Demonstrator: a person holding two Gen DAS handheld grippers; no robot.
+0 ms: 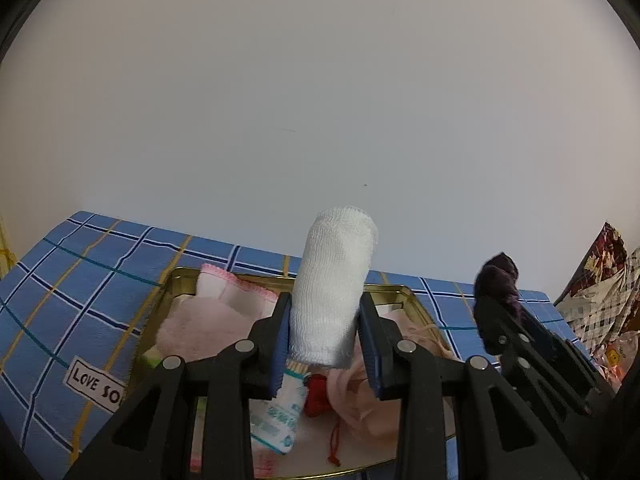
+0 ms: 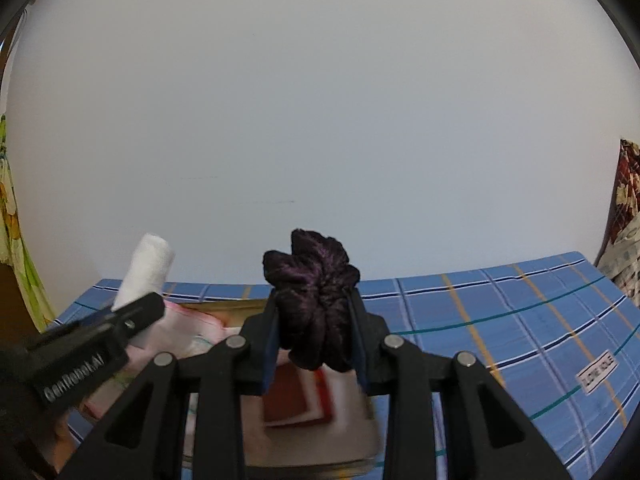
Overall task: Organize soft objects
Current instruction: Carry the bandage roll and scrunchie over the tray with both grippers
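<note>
My left gripper (image 1: 325,332) is shut on a white gauze roll (image 1: 334,280) and holds it upright above a gold metal tray (image 1: 412,300). The tray holds pink cloths (image 1: 208,324), a small packet (image 1: 280,412) and a red item (image 1: 318,398). My right gripper (image 2: 314,340) is shut on a dark purple scrunchie (image 2: 312,300), held above the tray's right part. The gauze roll also shows at the left of the right wrist view (image 2: 146,276), and the scrunchie at the right of the left wrist view (image 1: 500,280).
A blue plaid cloth (image 1: 80,280) covers the table, with a "LOVE" label (image 1: 94,384). A white wall stands behind. Patterned fabric (image 1: 600,300) lies off the table's right end. A red and white item (image 2: 304,400) lies under my right gripper.
</note>
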